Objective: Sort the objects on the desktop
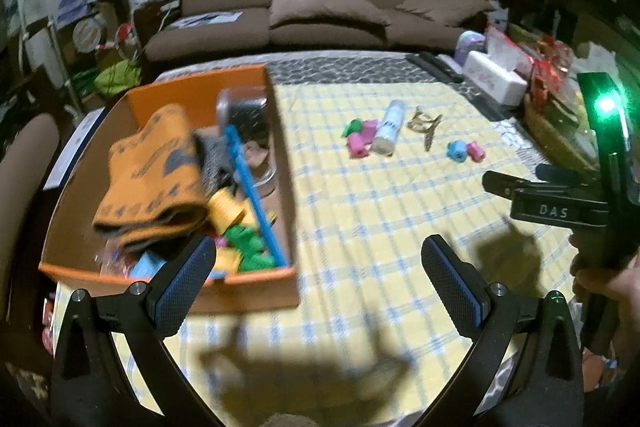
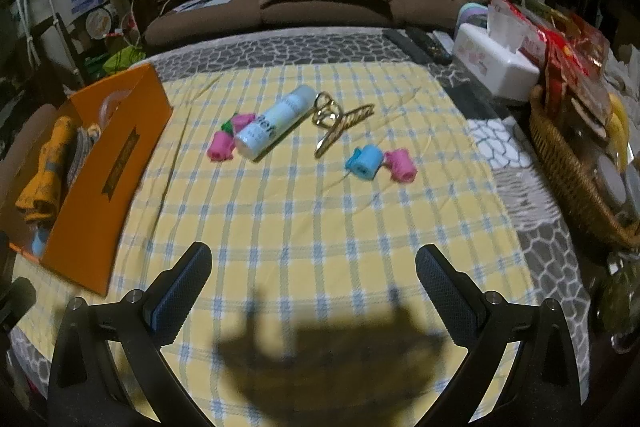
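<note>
Right wrist view: hovering right gripper [image 2: 314,283], jaws wide and empty, nearer than left; bottle [image 2: 276,123] lying far ahead, slanting near-left to far-right

Motion blurs the orange box [image 1: 260,277] contents; the folded cloth [image 1: 154,179] hides items beneath.

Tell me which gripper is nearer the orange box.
Left. The left gripper hangs open at the orange box's near corner, one finger overlapping its rim. The right gripper, also open, hangs over the checked cloth, box well off to its left.
</note>
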`<control>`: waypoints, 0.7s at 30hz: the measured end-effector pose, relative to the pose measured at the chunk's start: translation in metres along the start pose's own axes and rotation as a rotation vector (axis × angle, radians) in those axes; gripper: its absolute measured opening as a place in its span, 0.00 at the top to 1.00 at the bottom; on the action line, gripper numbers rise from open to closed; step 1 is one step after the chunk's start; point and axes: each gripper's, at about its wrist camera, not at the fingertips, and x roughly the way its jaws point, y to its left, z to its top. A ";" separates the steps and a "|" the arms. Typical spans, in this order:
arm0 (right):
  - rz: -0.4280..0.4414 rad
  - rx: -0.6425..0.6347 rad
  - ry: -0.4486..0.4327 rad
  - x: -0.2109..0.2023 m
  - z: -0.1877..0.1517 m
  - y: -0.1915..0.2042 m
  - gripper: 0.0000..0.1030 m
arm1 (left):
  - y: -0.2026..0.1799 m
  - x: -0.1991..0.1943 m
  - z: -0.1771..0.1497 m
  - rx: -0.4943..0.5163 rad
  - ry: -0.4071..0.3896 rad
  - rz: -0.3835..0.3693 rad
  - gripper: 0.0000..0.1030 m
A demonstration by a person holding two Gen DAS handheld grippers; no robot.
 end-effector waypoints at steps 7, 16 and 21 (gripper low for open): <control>0.006 0.004 -0.028 0.001 0.018 -0.018 0.00 | -0.020 0.017 0.020 0.037 -0.026 -0.045 0.00; -0.005 0.097 -0.031 0.026 0.031 -0.061 0.00 | -0.058 0.056 0.032 0.110 -0.017 -0.108 0.00; 0.008 0.153 -0.020 0.042 0.033 -0.087 0.00 | -0.083 0.086 0.039 0.132 -0.001 -0.140 0.00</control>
